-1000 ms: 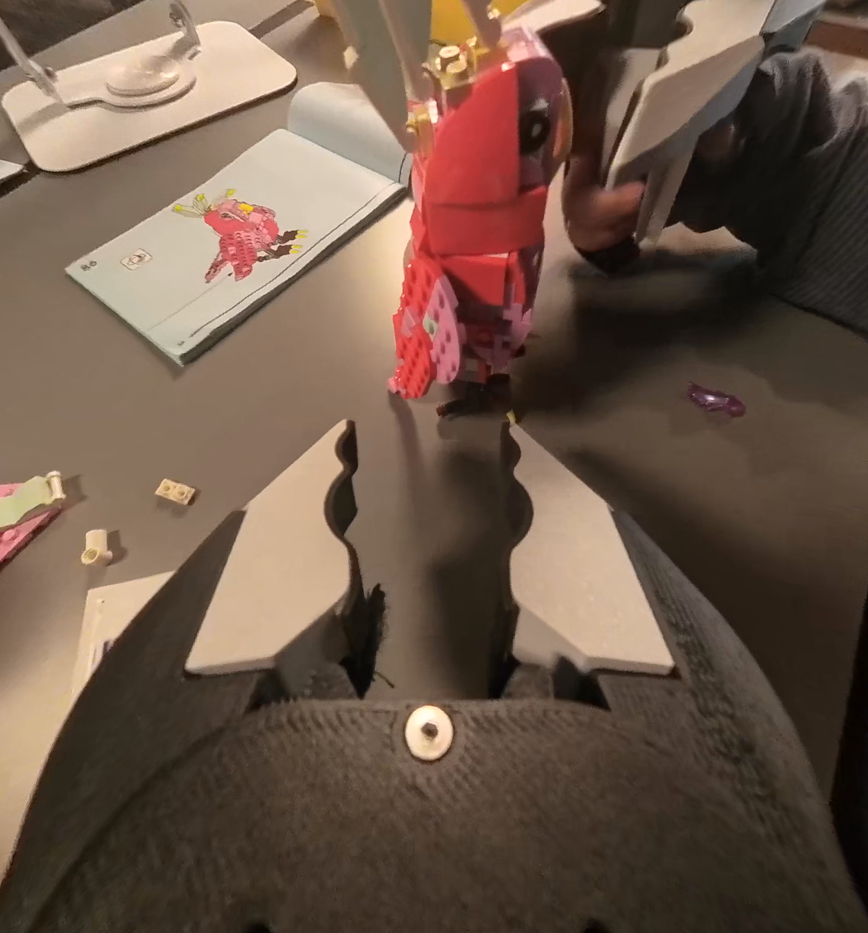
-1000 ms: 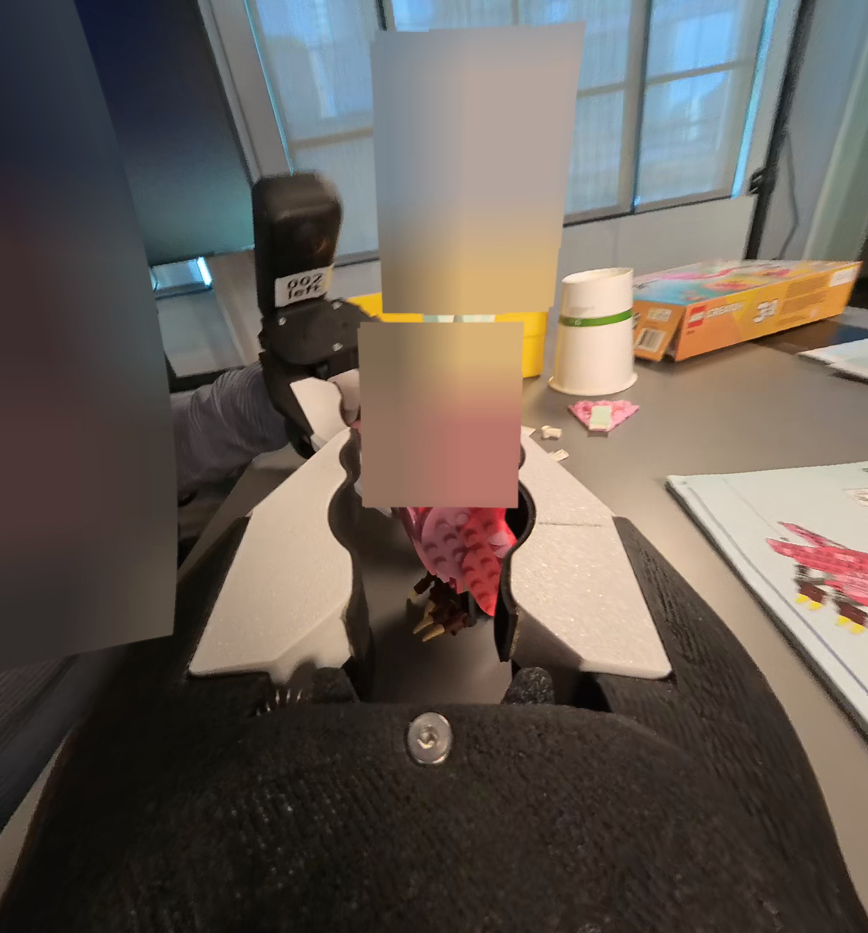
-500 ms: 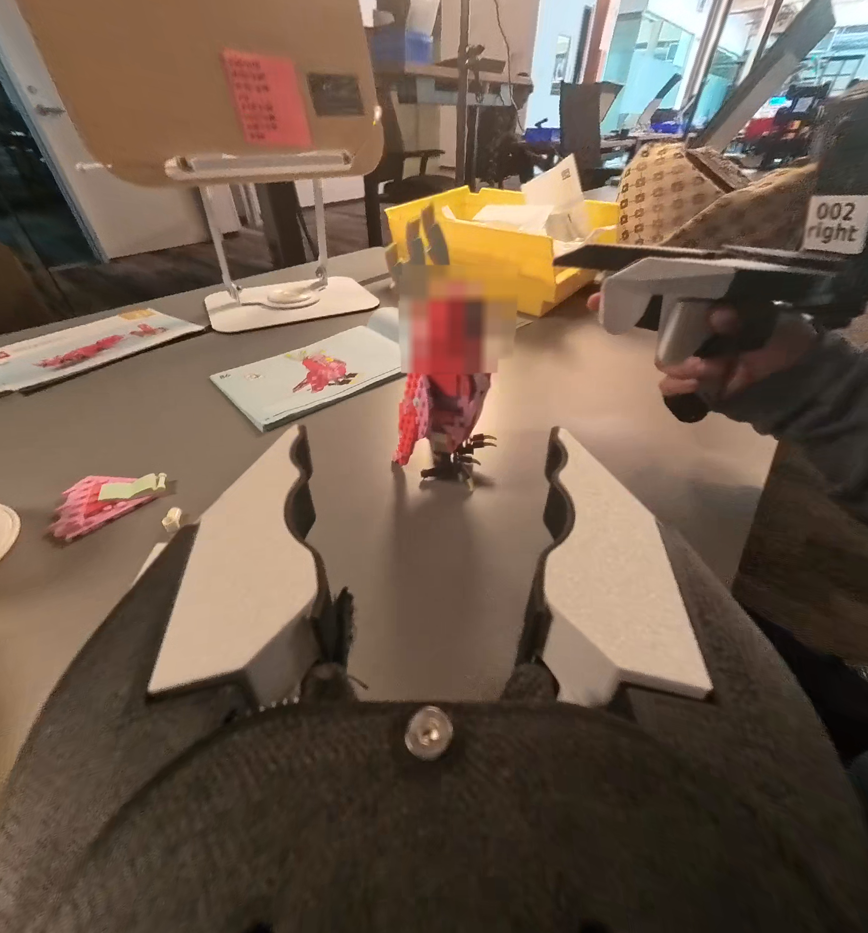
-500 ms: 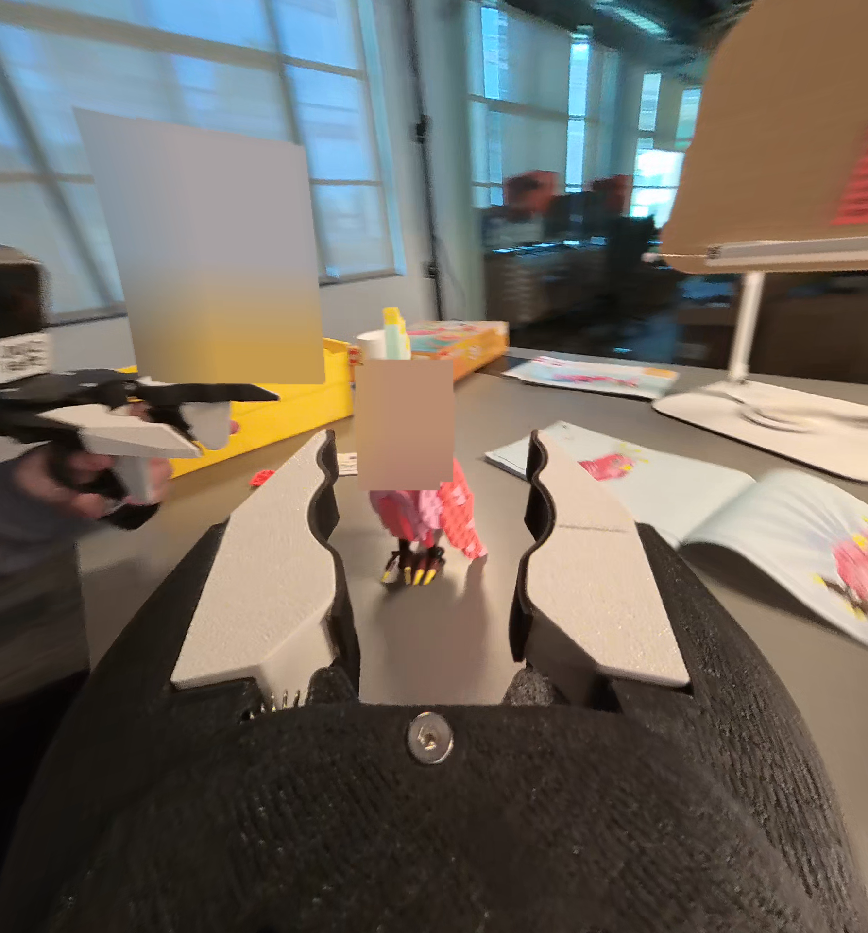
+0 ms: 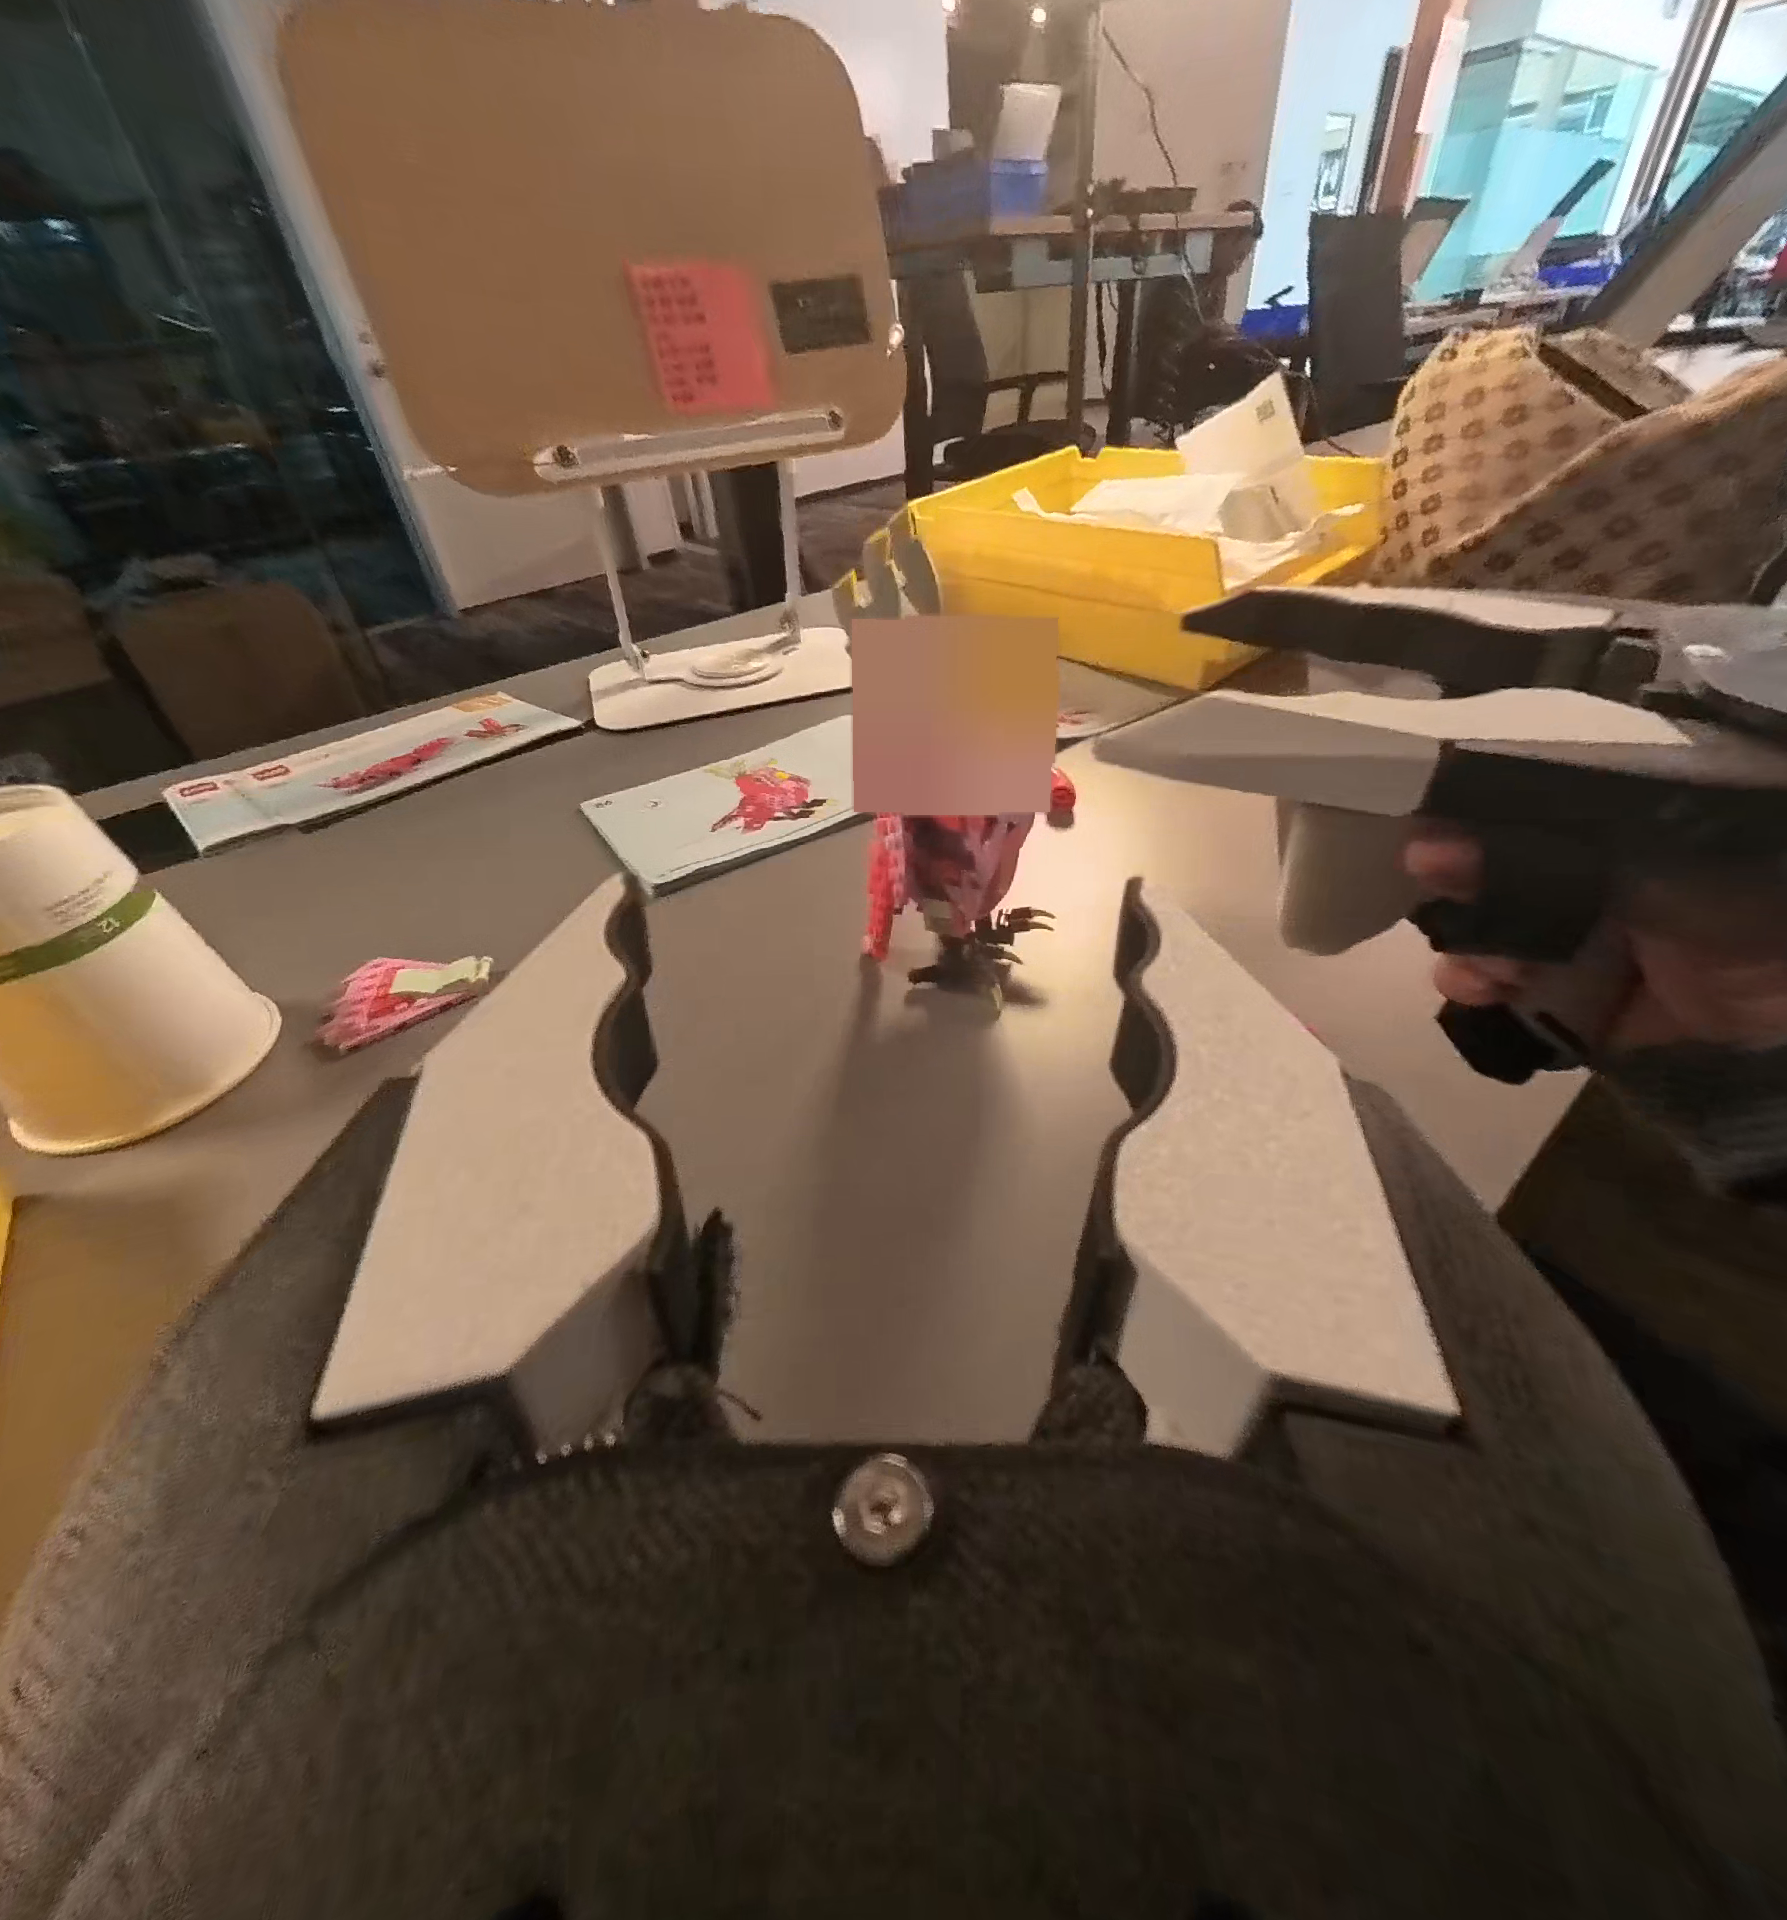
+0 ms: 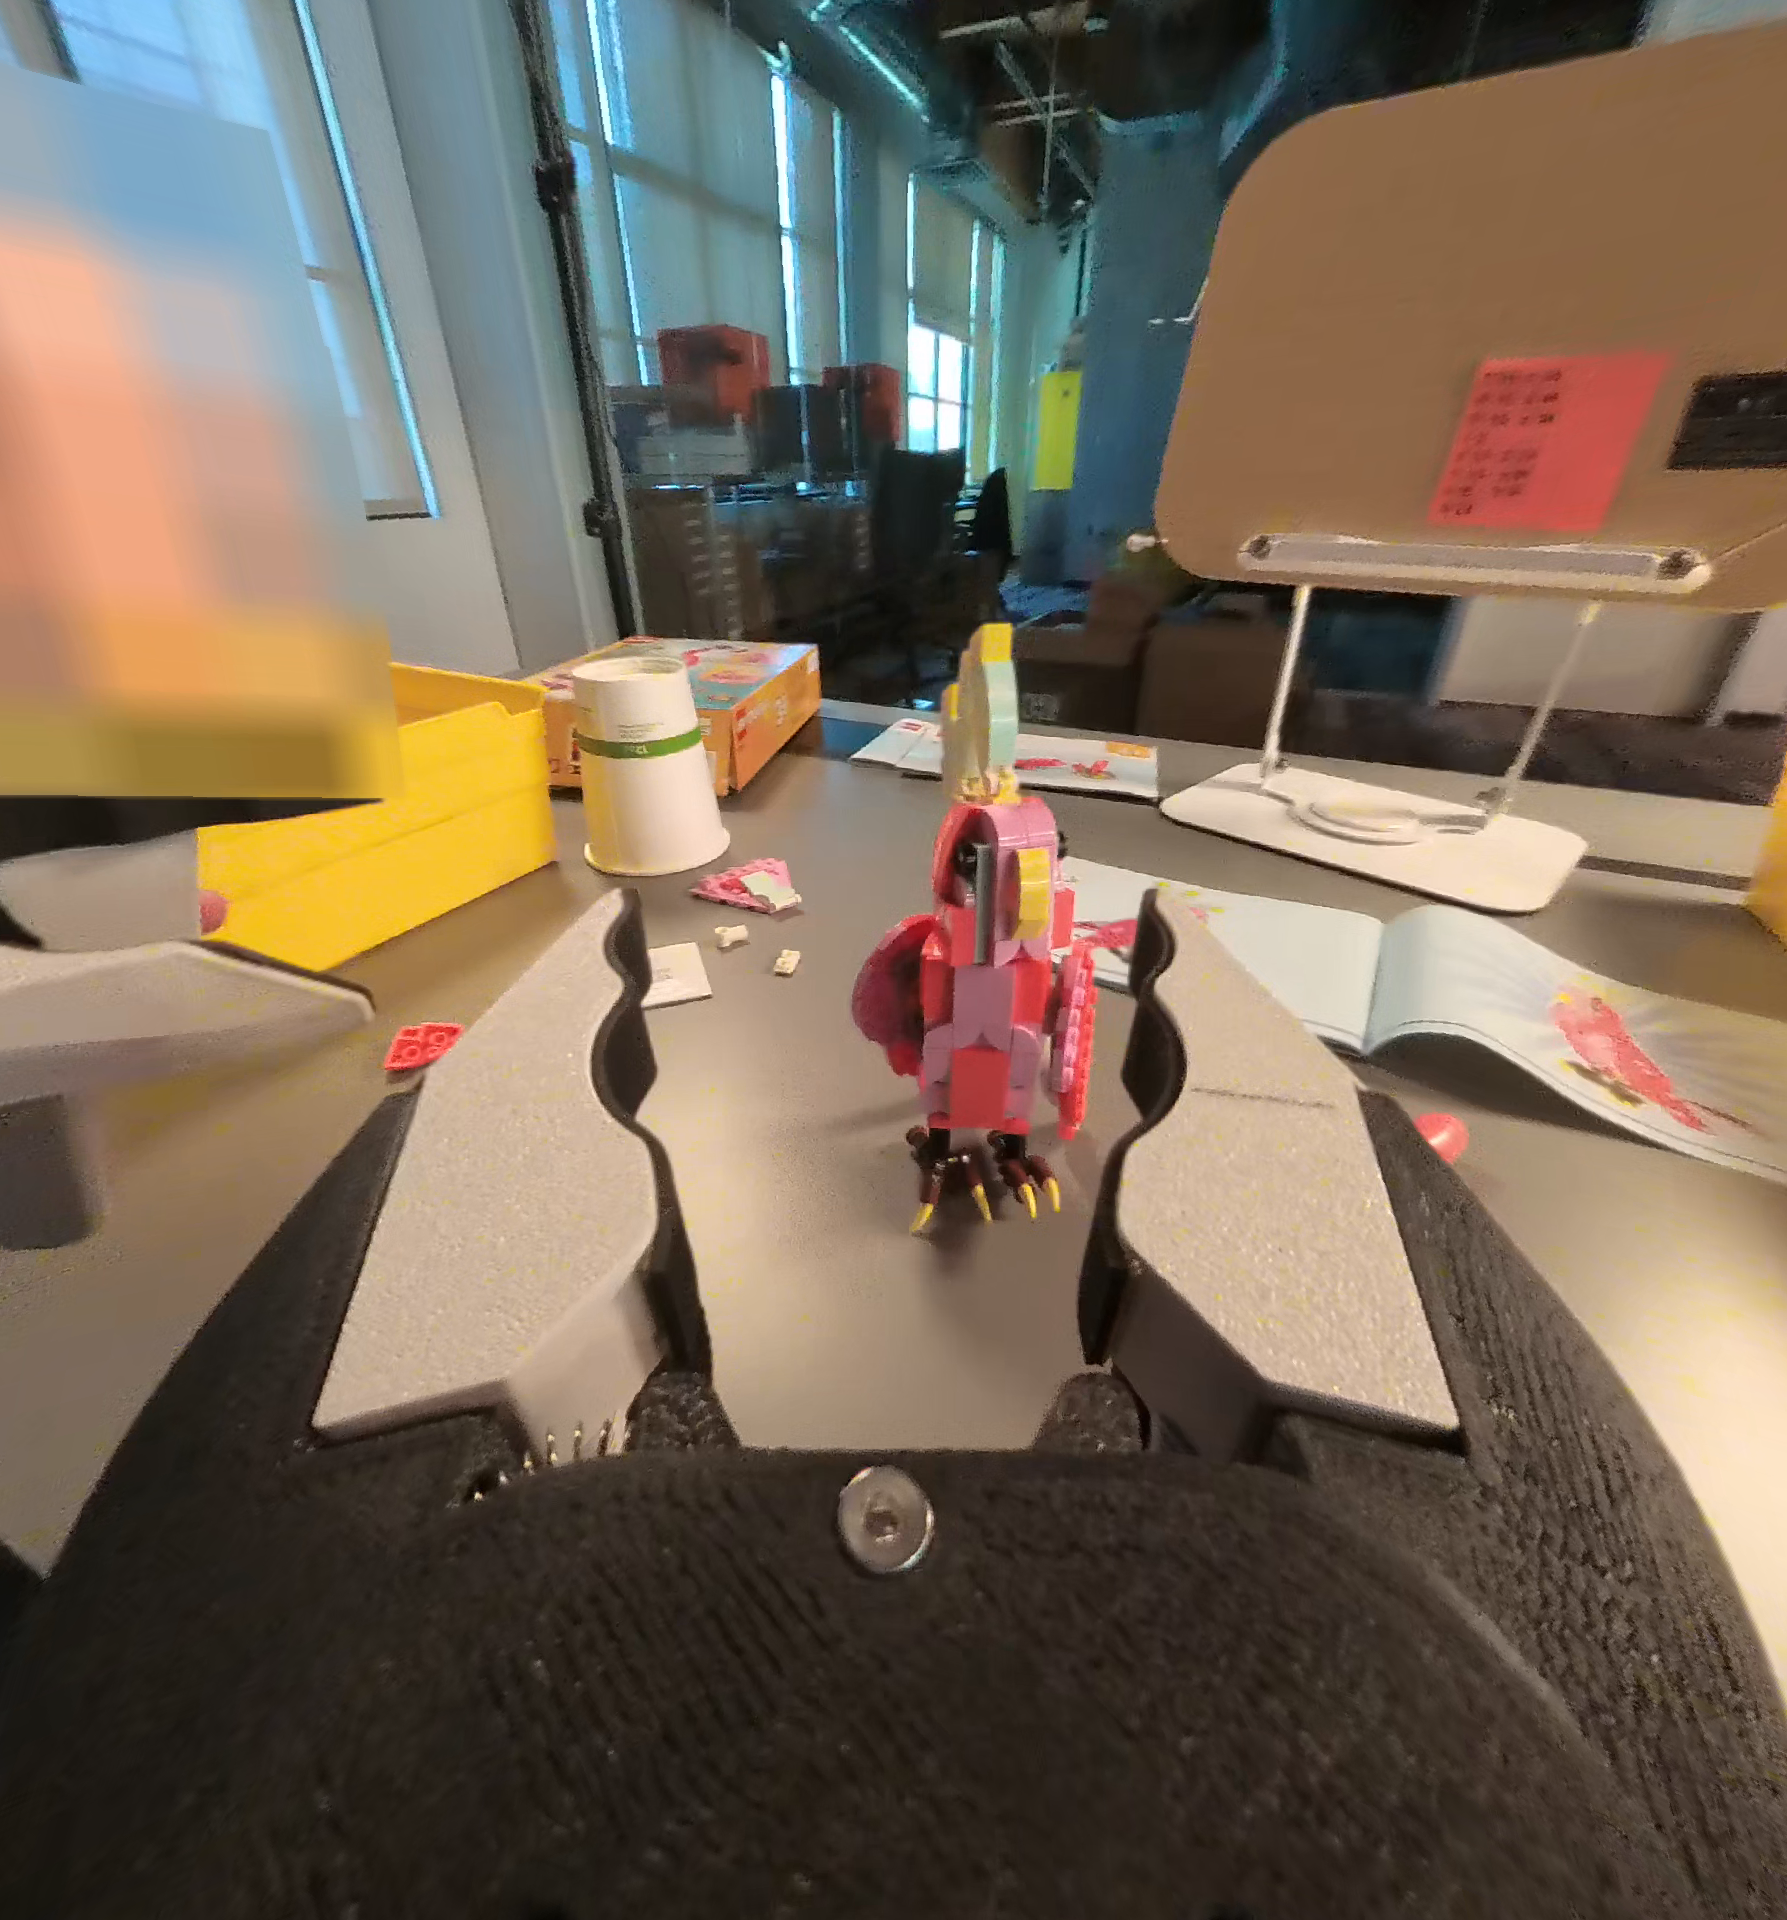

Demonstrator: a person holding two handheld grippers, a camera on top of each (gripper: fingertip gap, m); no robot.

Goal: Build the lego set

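A dark grey table (image 6: 816, 831) carries a good deal of clutter. An upturned white paper cup with a green band (image 6: 648, 764) stands near a yellow bin (image 6: 380, 831), with an orange toy box (image 6: 754, 707) behind it. In front of the cup lie a small pink brick plate assembly (image 6: 749, 886), two tiny cream pieces (image 6: 731, 935), a white slip of paper (image 6: 676, 975) and a flat red brick (image 6: 421, 1042). An open instruction booklet (image 6: 1491, 997) spreads to the right, closed leaflets (image 6: 1076, 764) lie farther back, and a tan board on a clear stand with a white base (image 6: 1491, 312) rises over them, bearing a pink note (image 6: 1543, 436). A second yellow bin with white paper in it (image 5: 1128, 561) sits at the table's far side in the left wrist view. A small round red piece (image 6: 1440, 1132) lies just beside the right finger.

The brick-built red and pink parrot (image 6: 982, 997) stands upright on the table on dark clawed feet, its pale crest up. The right gripper (image 6: 887, 914) is spread wide and holds nothing; the parrot stands between its fingers, nearer the right-hand one, clear of both pads. The left gripper (image 5: 878, 904) is likewise spread wide and bare, with the parrot (image 5: 946, 883) just beyond its fingertips, apart from them. Nothing lies between either gripper and the bird. A person's hand (image 5: 1554, 935) grips the right gripper's handle.
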